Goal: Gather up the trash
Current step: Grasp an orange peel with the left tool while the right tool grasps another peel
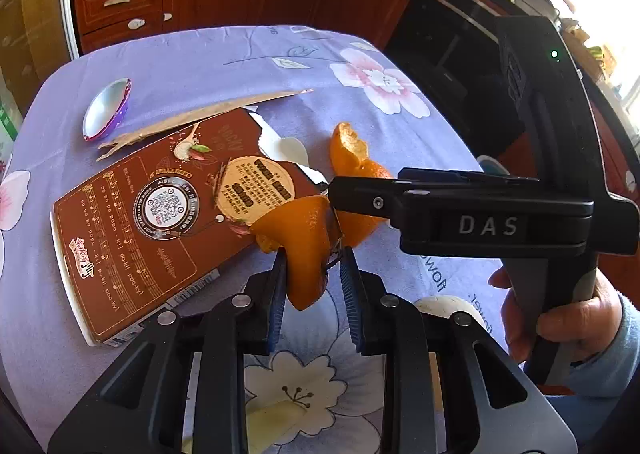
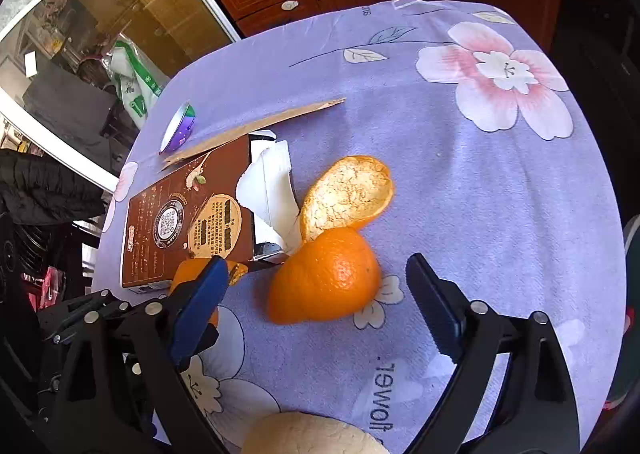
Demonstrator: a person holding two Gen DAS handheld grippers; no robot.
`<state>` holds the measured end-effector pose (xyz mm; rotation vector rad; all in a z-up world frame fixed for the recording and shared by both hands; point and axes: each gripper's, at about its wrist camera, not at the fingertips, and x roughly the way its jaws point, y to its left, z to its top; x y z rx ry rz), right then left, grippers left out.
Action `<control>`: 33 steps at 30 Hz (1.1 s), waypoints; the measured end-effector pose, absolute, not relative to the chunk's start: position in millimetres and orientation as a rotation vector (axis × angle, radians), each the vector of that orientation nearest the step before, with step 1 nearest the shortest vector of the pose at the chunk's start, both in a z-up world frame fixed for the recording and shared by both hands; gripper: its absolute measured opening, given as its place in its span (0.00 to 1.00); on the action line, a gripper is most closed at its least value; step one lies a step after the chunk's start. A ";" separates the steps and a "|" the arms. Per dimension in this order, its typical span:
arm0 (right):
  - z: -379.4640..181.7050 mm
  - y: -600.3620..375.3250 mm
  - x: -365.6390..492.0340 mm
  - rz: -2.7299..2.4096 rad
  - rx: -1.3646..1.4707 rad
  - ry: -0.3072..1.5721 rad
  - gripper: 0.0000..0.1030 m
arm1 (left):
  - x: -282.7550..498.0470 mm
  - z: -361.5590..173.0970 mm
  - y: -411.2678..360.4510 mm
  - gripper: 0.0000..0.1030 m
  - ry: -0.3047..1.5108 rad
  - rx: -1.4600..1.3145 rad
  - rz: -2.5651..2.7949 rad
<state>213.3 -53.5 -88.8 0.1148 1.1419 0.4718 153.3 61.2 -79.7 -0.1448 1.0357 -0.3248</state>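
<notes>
Peel first: our left gripper [image 1: 312, 266] pinches a small orange peel [image 1: 304, 238], lifted just off the brown snack box [image 1: 160, 210]. Our right gripper [image 2: 316, 302] stands wide, the large orange peel [image 2: 326, 274] lying between its jaws, untouched; we judge closing on it comes next. Beyond it lies a purple foil cup [image 2: 180, 126], seemingly empty. We see no trash bin.
</notes>
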 end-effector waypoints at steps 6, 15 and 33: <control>-88.1 -44.0 211.7 0.485 0.074 1.121 0.46 | 155.4 -83.2 66.0 0.26 1.046 -0.167 -0.323; -75.8 -57.9 203.6 0.486 0.085 1.104 0.17 | 155.5 -80.1 63.2 0.26 1.047 -0.176 -0.318; 3.8 -152.3 152.5 0.397 0.195 0.931 0.17 | 136.6 -10.6 -6.7 0.26 0.919 -0.056 -0.367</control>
